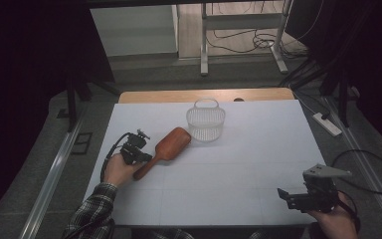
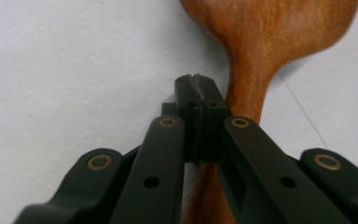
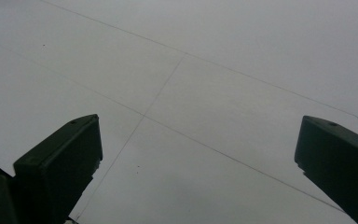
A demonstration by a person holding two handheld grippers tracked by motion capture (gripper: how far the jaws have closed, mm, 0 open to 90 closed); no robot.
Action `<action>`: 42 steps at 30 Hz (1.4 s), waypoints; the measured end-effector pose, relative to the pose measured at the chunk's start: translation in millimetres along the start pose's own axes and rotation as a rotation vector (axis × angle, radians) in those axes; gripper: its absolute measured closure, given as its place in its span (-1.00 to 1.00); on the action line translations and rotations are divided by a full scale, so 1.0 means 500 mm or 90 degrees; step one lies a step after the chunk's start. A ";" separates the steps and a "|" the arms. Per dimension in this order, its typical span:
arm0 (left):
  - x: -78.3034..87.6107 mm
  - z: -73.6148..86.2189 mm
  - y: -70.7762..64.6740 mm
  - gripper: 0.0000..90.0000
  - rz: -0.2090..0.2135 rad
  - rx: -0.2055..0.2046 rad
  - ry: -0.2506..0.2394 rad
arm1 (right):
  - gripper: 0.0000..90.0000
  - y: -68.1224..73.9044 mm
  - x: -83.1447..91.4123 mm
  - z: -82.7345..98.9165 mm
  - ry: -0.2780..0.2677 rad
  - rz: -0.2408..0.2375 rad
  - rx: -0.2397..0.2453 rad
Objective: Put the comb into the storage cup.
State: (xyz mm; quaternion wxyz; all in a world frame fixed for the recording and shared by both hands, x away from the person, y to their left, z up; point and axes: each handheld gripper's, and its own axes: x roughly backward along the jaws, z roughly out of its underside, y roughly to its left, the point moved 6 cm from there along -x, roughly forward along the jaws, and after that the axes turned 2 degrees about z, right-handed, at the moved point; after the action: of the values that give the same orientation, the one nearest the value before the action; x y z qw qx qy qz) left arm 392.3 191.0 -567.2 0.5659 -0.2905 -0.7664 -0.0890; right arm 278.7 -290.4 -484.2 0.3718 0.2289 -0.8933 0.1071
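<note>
wooden brush [image 2: 256, 70] lies just beside closed left tool [image 2: 196, 80].

A white sheet [image 1: 238, 169] with faint grid lines covers most of the table [image 1: 179, 95], leaving a strip of bare wood along the far edge. 2 things lie on it: a wooden hairbrush [image 1: 166, 149] left of centre and a clear plastic basket [image 1: 206, 122] just beyond the brush's head.

Clear plastic basket [image 1: 206, 121] upright on white table [image 1: 258, 149], far side; power strip [image 1: 327, 124] on floor.
</note>
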 end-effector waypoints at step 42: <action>0.057 0.025 -0.042 0.75 -0.010 0.029 -0.062 | -0.98 0.001 -0.001 -0.001 0.000 -0.004 0.003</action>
State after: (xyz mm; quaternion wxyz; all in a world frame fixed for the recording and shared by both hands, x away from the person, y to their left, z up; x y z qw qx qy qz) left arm 365.3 189.6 -541.0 0.5341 -0.2750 -0.7971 -0.0617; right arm 279.2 -289.5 -484.2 0.3715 0.2326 -0.8923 0.1081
